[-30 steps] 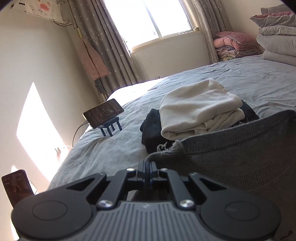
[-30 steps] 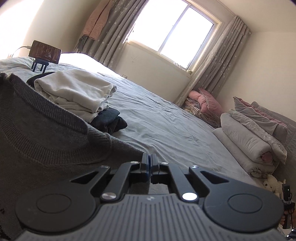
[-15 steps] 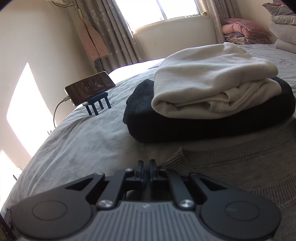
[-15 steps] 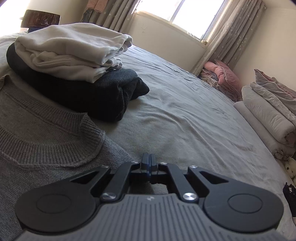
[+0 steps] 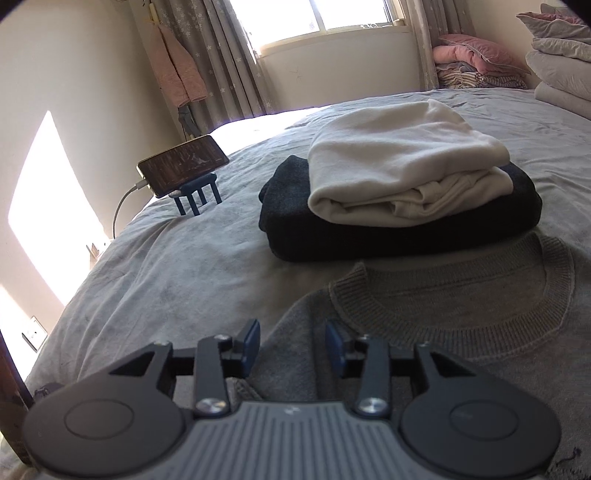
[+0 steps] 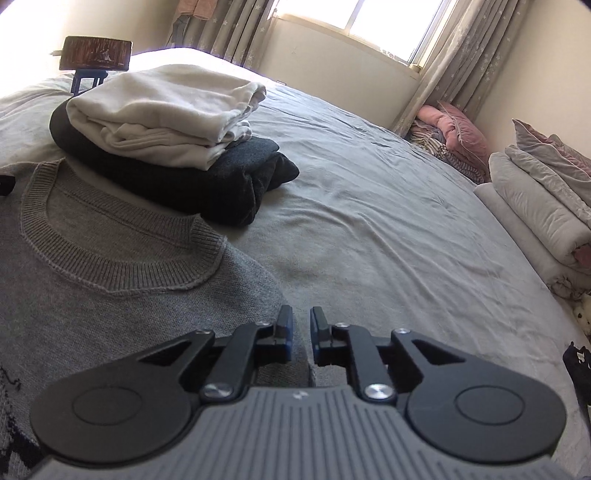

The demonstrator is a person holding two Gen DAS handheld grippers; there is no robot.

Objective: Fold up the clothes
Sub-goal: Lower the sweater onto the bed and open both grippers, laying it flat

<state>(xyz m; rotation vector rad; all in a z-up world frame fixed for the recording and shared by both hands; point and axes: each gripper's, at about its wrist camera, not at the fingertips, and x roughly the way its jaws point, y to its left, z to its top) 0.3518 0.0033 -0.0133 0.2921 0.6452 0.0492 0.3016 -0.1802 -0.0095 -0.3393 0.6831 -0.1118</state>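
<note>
Just beyond the flat grey sweater [image 6: 110, 295], folded white [image 5: 399, 170] and dark garments [image 5: 369, 236] are stacked; left gripper [image 5: 292, 345] and right gripper [image 6: 300, 332] are opening, pads off the knit lying between them.

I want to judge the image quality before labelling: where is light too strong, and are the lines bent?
Left wrist view: the window and the sun patch on the wall are burnt out white; the curtains lean from fisheye distortion. Right wrist view: the far bed edge glares white; the grey sweater stays sharp and evenly lit.
</note>
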